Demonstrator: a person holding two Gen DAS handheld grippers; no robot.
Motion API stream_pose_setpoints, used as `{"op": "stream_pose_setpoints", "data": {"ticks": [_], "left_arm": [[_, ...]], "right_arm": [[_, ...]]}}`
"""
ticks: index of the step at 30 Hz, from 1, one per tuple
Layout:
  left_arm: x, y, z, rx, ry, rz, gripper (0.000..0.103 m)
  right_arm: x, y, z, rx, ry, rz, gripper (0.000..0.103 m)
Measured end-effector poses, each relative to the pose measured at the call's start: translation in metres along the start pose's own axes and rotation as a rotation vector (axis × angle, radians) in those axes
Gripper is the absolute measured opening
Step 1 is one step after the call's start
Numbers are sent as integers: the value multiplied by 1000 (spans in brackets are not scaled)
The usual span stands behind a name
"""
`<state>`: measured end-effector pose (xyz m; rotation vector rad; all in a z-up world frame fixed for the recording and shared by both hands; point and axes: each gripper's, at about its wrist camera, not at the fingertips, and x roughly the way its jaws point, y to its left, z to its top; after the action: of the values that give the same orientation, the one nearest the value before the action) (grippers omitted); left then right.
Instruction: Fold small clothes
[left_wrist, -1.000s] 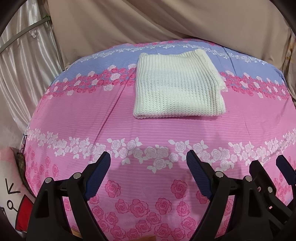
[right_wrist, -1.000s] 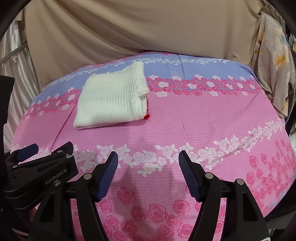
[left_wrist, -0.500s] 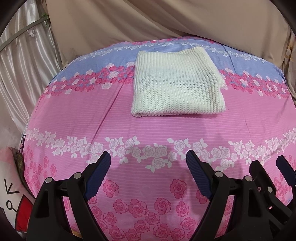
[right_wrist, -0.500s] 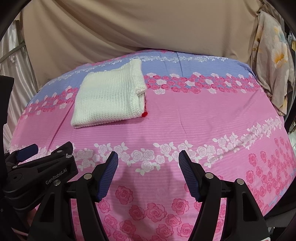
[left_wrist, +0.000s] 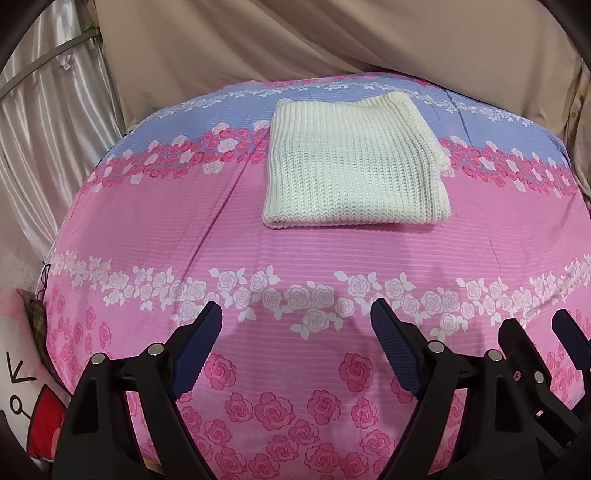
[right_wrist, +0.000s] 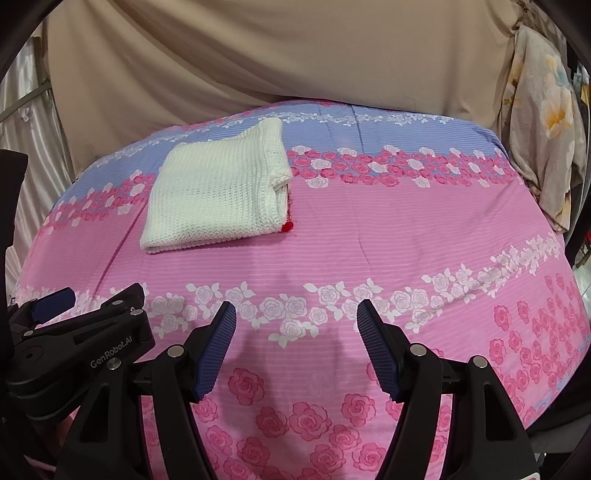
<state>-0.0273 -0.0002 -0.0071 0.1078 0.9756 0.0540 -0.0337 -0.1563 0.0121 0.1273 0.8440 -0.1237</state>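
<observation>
A cream knitted garment (left_wrist: 351, 166) lies folded into a neat rectangle on the pink and blue rose-print bedsheet (left_wrist: 258, 251), towards the far side. In the right wrist view the same garment (right_wrist: 218, 192) sits at the upper left, with a small red bit showing at its near right corner. My left gripper (left_wrist: 295, 317) hovers open over the near part of the sheet, well short of the garment, nothing between its blue pads. My right gripper (right_wrist: 295, 317) is open too, beside the left one, also empty. The right gripper (left_wrist: 554, 354) shows at the lower right of the left wrist view.
A beige curtain (left_wrist: 332, 40) hangs behind the bed. Shiny pale drapes (left_wrist: 40, 122) stand at the left. A cartoon-print pillow (left_wrist: 18, 369) lies at the near left edge. A floral cloth (right_wrist: 546, 122) hangs at the right. The sheet (right_wrist: 406, 240) drops away at its edges.
Both views have tilted slightly, so the folded garment sits a little higher in the frames. The grippers stay open and empty; the garment has not moved on the sheet.
</observation>
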Motion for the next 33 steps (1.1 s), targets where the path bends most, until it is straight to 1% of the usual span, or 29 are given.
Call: {"op": "stream_pose_setpoints", "data": {"ticks": [33], "left_arm": [[2,0,-3,-2,16,-7,78]], "right_arm": [[2,1,-3,8,1,-5,67]]}}
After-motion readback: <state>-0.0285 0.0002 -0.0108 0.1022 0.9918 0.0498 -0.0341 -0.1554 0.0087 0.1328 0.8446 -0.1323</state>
